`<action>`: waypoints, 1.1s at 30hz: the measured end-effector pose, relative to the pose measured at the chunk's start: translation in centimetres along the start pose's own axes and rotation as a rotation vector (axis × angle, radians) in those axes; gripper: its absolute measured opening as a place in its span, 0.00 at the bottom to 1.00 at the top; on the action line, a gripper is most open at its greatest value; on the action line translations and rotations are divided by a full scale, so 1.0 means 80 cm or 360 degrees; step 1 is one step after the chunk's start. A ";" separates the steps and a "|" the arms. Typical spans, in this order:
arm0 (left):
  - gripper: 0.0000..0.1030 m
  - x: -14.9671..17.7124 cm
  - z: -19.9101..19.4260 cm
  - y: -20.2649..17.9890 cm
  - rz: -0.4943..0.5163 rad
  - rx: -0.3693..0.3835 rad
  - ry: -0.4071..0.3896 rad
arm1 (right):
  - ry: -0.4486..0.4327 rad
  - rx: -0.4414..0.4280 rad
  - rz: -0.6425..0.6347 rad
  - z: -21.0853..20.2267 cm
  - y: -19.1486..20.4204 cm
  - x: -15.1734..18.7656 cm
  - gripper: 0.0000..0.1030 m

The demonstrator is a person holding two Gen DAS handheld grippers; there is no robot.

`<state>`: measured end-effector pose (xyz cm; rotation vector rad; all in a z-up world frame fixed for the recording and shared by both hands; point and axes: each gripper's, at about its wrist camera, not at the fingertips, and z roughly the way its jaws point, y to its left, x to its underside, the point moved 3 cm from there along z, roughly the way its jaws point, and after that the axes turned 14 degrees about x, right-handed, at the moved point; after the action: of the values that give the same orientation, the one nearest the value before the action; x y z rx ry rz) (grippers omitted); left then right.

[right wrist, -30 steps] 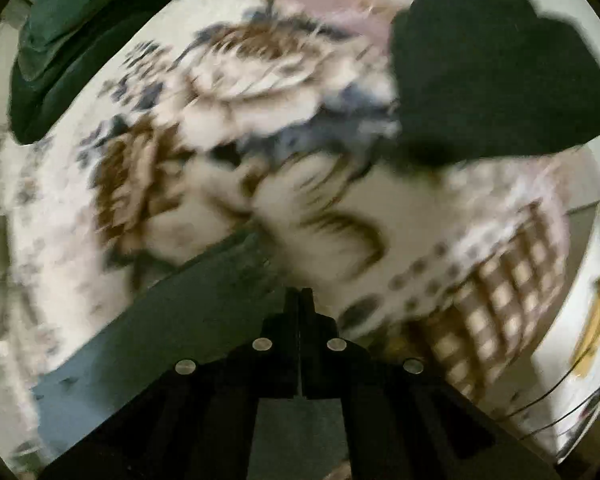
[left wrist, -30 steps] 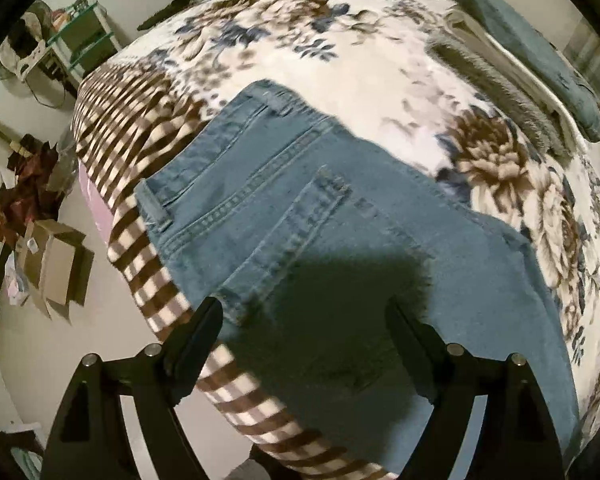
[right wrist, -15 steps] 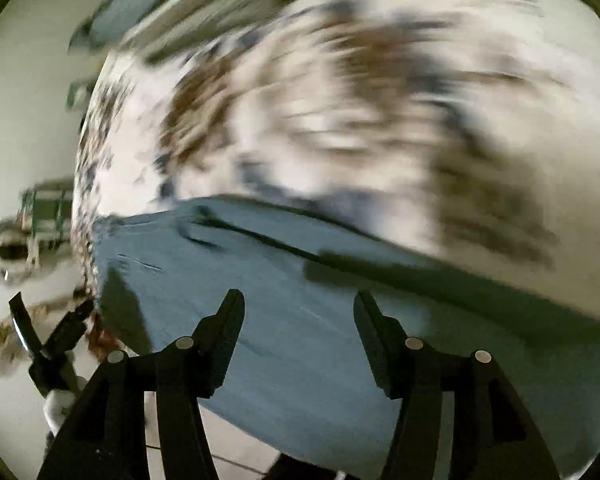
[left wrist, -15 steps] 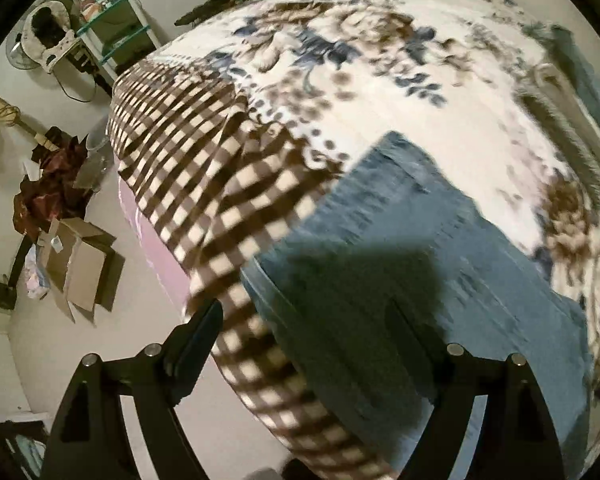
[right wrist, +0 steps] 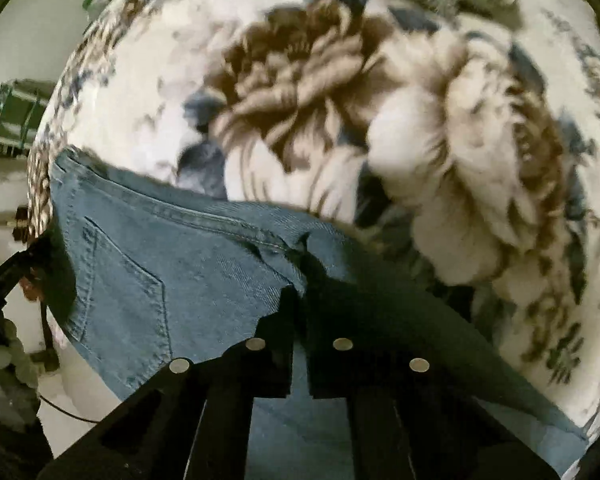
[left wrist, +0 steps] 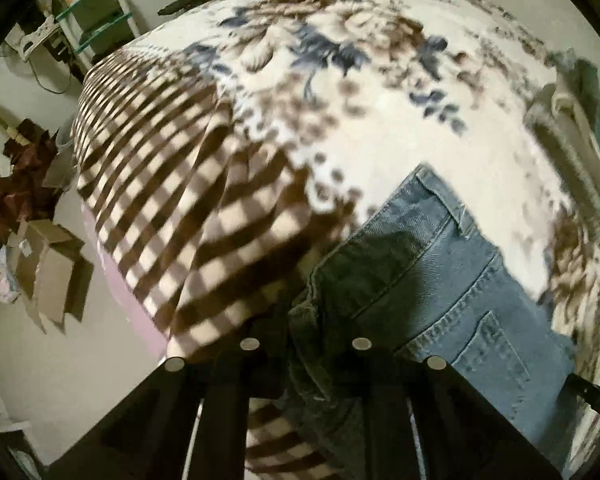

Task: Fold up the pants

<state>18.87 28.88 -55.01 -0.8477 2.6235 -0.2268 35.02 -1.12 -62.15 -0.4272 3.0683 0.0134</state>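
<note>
Blue jeans lie on a bed with a floral blanket, back pocket up. My left gripper is shut on the waistband corner of the jeans near the bed's edge. In the right wrist view the jeans spread to the left, with a back pocket showing. My right gripper is shut on a fold of the jeans at the seat and leg area. The other gripper's black arm shows at the left edge of that view.
The blanket has a brown checked border hanging over the bed's side. Folded clothes lie at the far right of the bed. Cardboard boxes and clutter sit on the floor at left, a green shelf stands beyond.
Both grippers were open half a second ago and have now shut on the jeans. The left moved toward the waistband corner; the right came down onto the denim.
</note>
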 end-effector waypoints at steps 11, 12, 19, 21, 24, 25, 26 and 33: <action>0.21 0.004 -0.010 -0.006 -0.0070 -0.0002 0.0075 | 0.0058 -0.0240 0.0377 0.004 -0.068 0.019 0.48; 0.24 0.009 -0.020 -0.006 -0.0109 0.0019 0.0064 | 0.0026 -0.0279 0.0467 -0.012 -0.092 0.038 0.57; 0.54 0.040 -0.013 -0.003 -0.0366 0.0122 0.0155 | 0.0189 -0.0179 0.1147 -0.050 -0.238 0.253 0.62; 0.54 0.045 0.002 -0.005 -0.0396 0.0118 0.0200 | 0.0332 -0.0203 0.1380 -0.040 -0.263 0.324 0.62; 0.53 0.048 0.021 -0.012 -0.0368 0.0057 0.0221 | 0.0451 -0.0271 0.1687 -0.013 -0.272 0.399 0.62; 0.45 0.047 0.025 -0.015 -0.0346 0.0039 0.0205 | 0.0458 -0.0289 0.1782 -0.005 -0.278 0.418 0.62; 0.26 0.047 0.024 -0.017 -0.0303 -0.0015 0.0164 | 0.0462 -0.0299 0.1875 0.001 -0.287 0.436 0.62; 0.13 0.053 0.003 -0.018 -0.0159 -0.0025 0.0079 | 0.0362 -0.0103 0.2088 0.023 -0.305 0.485 0.04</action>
<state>16.55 25.23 -56.08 -0.9920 2.6345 -0.2576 4.51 -35.13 -65.75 1.6494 2.8910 0.1063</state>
